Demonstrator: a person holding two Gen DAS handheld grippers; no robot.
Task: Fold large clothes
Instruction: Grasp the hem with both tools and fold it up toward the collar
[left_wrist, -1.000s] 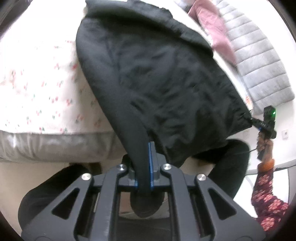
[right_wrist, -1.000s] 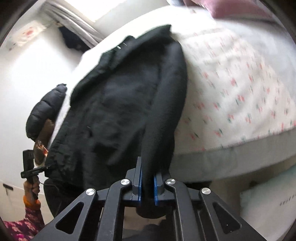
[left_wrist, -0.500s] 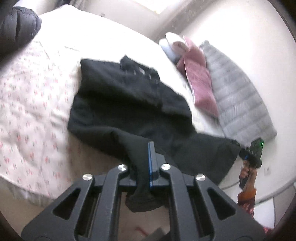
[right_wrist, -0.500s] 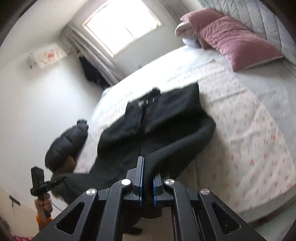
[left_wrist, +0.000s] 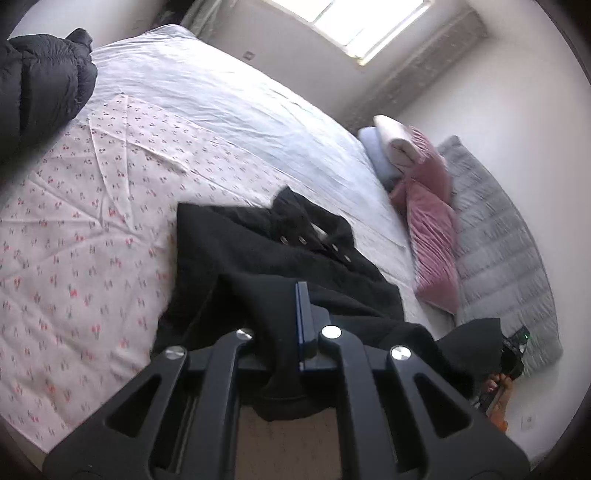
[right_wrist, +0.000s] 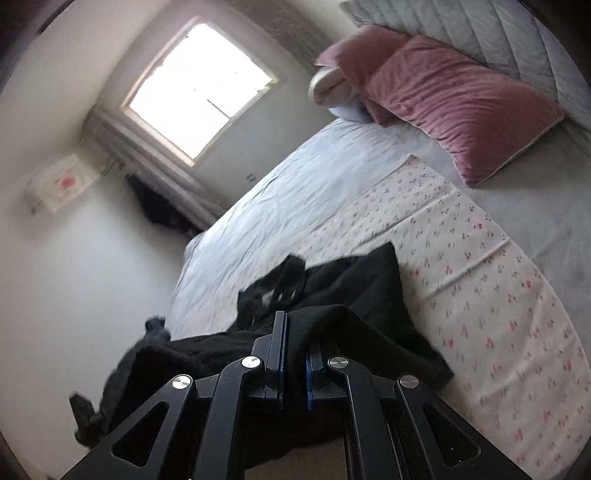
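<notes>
Right now I have both grippers clenched on the black coat (left_wrist: 258, 258). My left gripper (left_wrist: 291, 332) pinches a fold of its cloth between the fingers, and the pinched end hangs down behind them. My right gripper (right_wrist: 293, 354) grips another fold the same way, the cloth bunched between its blue pads (right_wrist: 282, 350).

The coat lies on the bed (left_wrist: 240, 110), its collar end toward the window (right_wrist: 199, 88) and its lower part drawn up toward me, partly doubled over itself. It rests mostly on the flowered sheet (left_wrist: 74, 240), with the collar reaching the plain pale sheet (left_wrist: 221, 96) beyond.

Beside the coat, toward the headboard (right_wrist: 480, 33), sit two pink pillows (right_wrist: 461, 99) on the bed. On the opposite side of the bed a dark puffer jacket (left_wrist: 40, 85) lies at the edge.
</notes>
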